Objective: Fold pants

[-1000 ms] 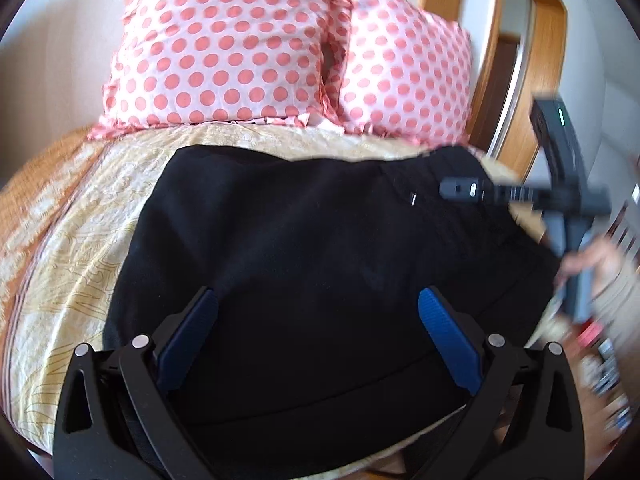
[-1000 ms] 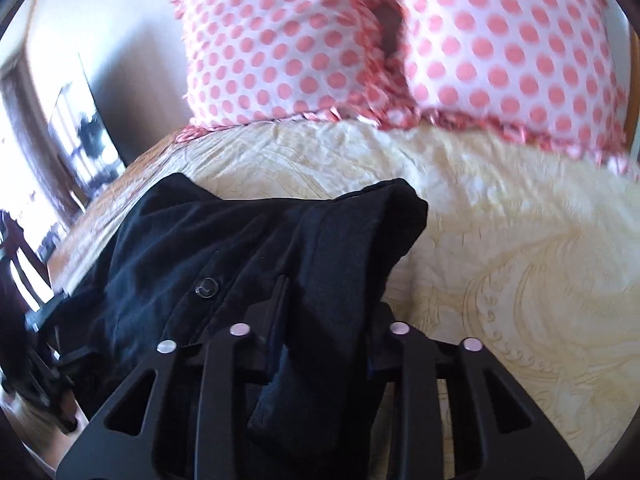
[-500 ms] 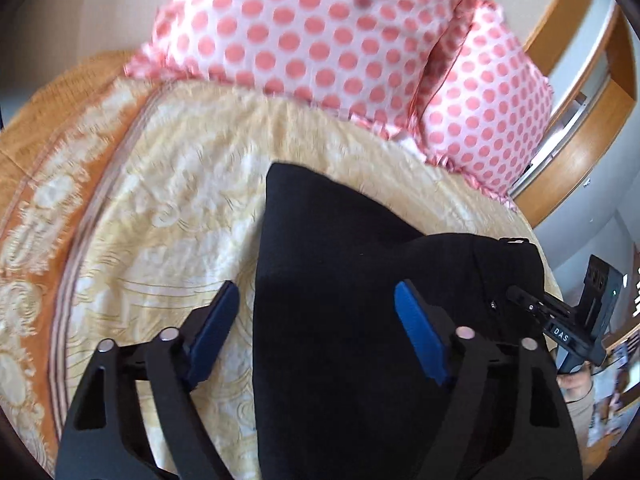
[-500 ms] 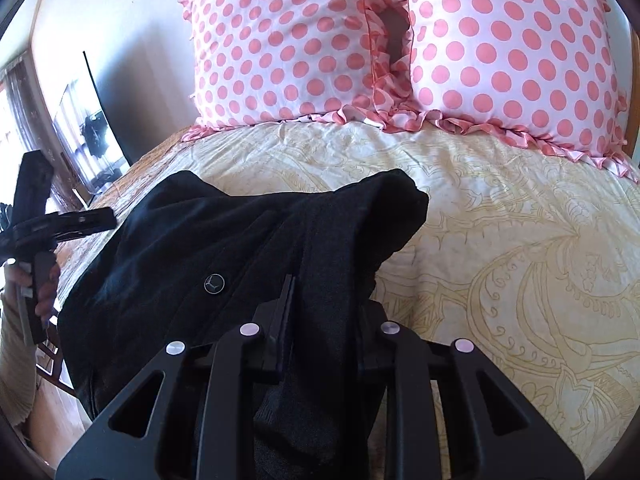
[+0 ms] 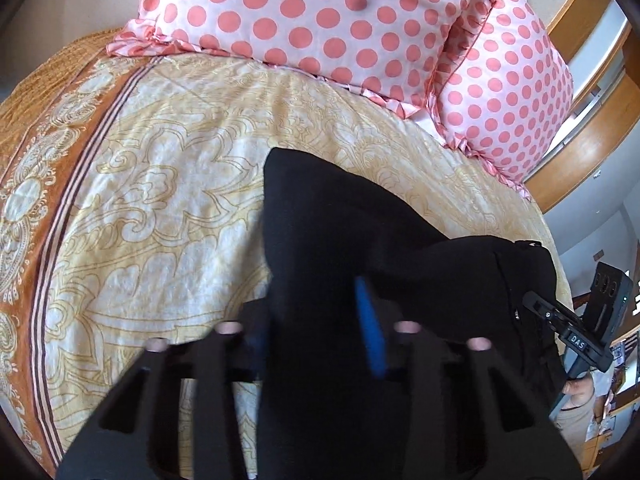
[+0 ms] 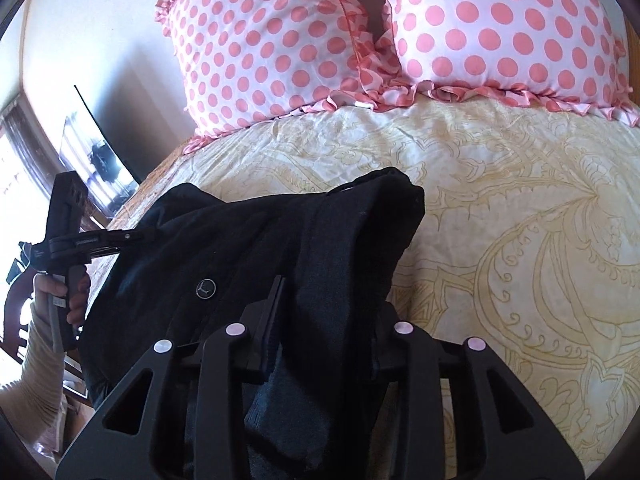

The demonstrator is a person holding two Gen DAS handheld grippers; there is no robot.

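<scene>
Black pants (image 5: 360, 248) lie on a bed with a yellow patterned cover (image 5: 160, 200). My left gripper (image 5: 316, 320) is shut on the pants' left edge, with cloth bunched between its blue pads. My right gripper (image 6: 324, 320) is shut on the waistband end of the pants (image 6: 280, 240), which drapes through its jaws. A metal button (image 6: 206, 289) shows beside the right gripper. Each gripper shows in the other's view, the right gripper in the left wrist view (image 5: 576, 332) and the left gripper in the right wrist view (image 6: 92, 240).
Two pink polka-dot pillows (image 5: 320, 20) (image 6: 500, 28) stand at the head of the bed. A wooden headboard (image 5: 592, 120) is at the right. A dark screen (image 6: 96, 160) stands beyond the bed's left side. The orange border (image 5: 52, 200) marks the cover's left edge.
My left gripper moved to the left edge of the pants and shut on the cloth; it was open before. The right gripper has kept its hold on the waistband.
</scene>
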